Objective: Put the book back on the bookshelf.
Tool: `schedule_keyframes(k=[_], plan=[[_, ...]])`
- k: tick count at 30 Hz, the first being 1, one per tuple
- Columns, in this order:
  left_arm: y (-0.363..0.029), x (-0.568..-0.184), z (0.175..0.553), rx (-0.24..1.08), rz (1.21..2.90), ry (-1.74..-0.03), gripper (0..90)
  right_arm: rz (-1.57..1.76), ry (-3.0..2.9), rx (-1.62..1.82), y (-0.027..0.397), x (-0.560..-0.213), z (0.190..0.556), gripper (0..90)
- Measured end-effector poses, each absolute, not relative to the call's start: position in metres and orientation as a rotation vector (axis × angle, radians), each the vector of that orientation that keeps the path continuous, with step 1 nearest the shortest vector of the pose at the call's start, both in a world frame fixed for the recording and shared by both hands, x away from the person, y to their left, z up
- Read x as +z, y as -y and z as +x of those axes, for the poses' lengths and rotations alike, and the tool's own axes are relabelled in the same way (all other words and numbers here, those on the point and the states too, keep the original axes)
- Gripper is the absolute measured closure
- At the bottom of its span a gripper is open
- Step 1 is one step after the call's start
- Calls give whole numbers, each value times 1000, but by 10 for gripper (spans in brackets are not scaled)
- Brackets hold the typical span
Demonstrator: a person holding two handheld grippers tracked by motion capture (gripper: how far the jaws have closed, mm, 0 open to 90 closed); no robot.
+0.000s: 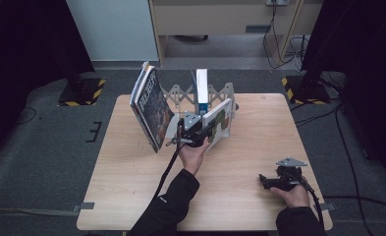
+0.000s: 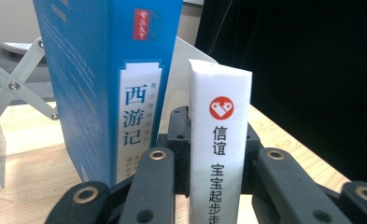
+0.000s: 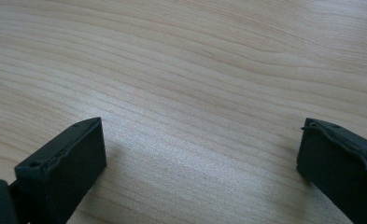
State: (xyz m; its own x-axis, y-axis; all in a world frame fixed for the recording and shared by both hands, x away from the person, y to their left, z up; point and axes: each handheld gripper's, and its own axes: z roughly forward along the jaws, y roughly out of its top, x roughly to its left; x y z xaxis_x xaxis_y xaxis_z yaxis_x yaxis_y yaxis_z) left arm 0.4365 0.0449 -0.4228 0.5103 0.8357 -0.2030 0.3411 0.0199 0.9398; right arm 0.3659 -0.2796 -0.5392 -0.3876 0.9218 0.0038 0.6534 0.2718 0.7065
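My left gripper [image 2: 218,154] has its jaws clamped on the spine of a white book [image 2: 220,140], which stands upright between them; from above I see that book [image 1: 219,118] leaning at the front of the folding rack [image 1: 178,93] near the table's far edge. Just beside it, a blue book [image 2: 106,79] stands upright in the rack, close but not clearly touching. A dark-covered book [image 1: 151,105] leans at the rack's left end. My right gripper [image 3: 200,158] rests low over the bare wooden table [image 3: 181,60], well apart at the near right, jaws spread wide with nothing between them
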Motion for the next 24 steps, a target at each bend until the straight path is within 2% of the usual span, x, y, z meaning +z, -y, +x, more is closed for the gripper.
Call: schedule_keyframes(k=[9, 24], plan=[[-38, -432, 444, 558, 1562, -1071, 744, 1424, -2139, 886, 279, -539, 366, 14], [-31, -451, 449, 549, 1574, -1106, 743, 1425, -2137, 887, 279, -539, 366, 12]])
